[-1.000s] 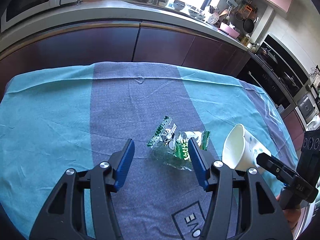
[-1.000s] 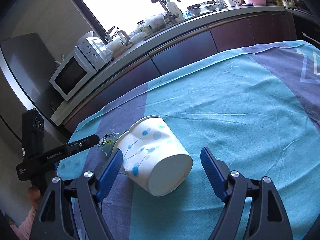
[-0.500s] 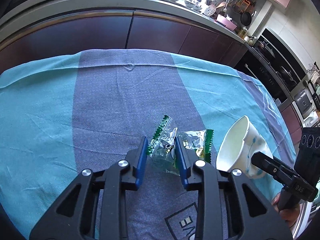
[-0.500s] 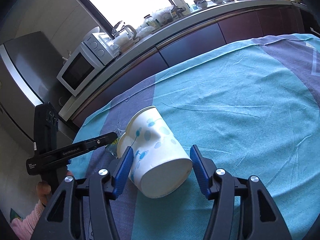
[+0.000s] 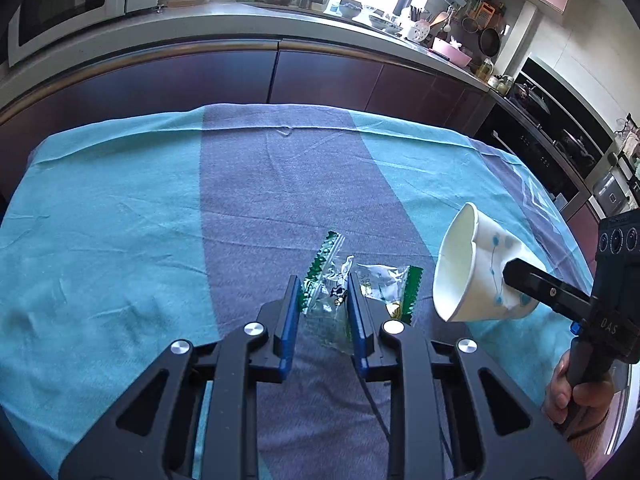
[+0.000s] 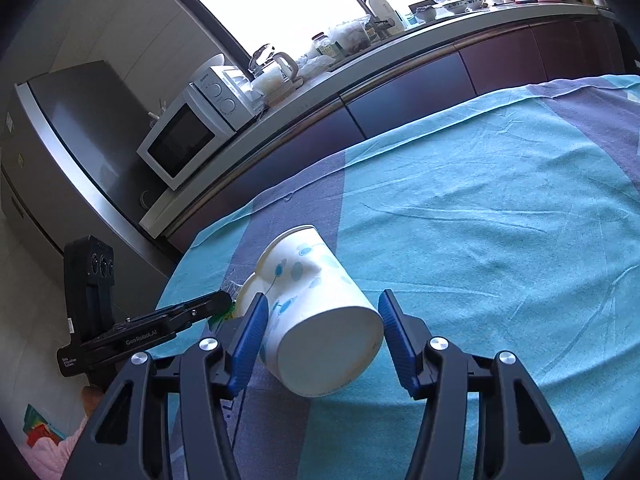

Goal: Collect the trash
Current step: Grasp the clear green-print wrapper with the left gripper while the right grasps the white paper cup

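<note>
A crumpled clear plastic wrapper with green edges (image 5: 332,288) lies on the blue and teal tablecloth (image 5: 120,240). My left gripper (image 5: 323,286) is shut on the wrapper, its blue pads pressing both sides. A white paper cup with blue dots (image 6: 316,320) is tipped on its side, mouth toward the wrapper, and lifted off the cloth. My right gripper (image 6: 320,312) is shut on the cup, pads against its walls. The cup also shows in the left wrist view (image 5: 476,276), just right of the wrapper. A bit of the wrapper shows by the cup's mouth in the right wrist view (image 6: 228,312).
The table's far edge faces dark kitchen cabinets (image 5: 240,76) under a counter with a microwave (image 6: 188,136) and dishes. A fridge (image 6: 60,140) stands at the left. An oven (image 5: 560,148) is at the right. The person's hand (image 5: 576,396) holds the right gripper's handle.
My left gripper closed from wide open onto the wrapper. My right gripper closed onto the cup and lifted and tilted it toward the wrapper.
</note>
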Motion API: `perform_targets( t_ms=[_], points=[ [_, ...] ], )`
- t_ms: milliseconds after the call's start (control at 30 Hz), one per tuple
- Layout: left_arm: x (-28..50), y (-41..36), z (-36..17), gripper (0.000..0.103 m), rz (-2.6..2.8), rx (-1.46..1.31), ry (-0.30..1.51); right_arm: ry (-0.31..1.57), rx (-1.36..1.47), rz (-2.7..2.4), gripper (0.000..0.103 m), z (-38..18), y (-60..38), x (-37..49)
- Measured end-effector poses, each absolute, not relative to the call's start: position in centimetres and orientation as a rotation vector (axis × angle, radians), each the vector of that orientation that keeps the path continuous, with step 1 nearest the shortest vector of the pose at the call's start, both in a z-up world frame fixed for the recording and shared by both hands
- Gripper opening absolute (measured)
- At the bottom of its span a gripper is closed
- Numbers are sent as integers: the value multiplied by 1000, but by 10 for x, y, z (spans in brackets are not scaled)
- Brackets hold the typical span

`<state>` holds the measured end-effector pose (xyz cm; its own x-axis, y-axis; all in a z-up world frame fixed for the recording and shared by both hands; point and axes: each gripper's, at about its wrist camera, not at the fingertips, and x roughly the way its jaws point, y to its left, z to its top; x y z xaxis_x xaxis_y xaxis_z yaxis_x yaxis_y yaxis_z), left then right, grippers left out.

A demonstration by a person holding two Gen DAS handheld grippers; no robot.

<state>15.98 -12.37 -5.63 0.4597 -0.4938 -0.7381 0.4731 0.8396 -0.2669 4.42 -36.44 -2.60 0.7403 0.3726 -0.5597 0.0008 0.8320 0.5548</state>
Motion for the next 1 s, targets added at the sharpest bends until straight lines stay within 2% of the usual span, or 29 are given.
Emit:
perform_targets(
  t_ms=[1000],
  points=[
    [60, 25, -24, 23, -406, -88, 754, 741, 496, 479, 55, -12, -248, 44]
  ],
)
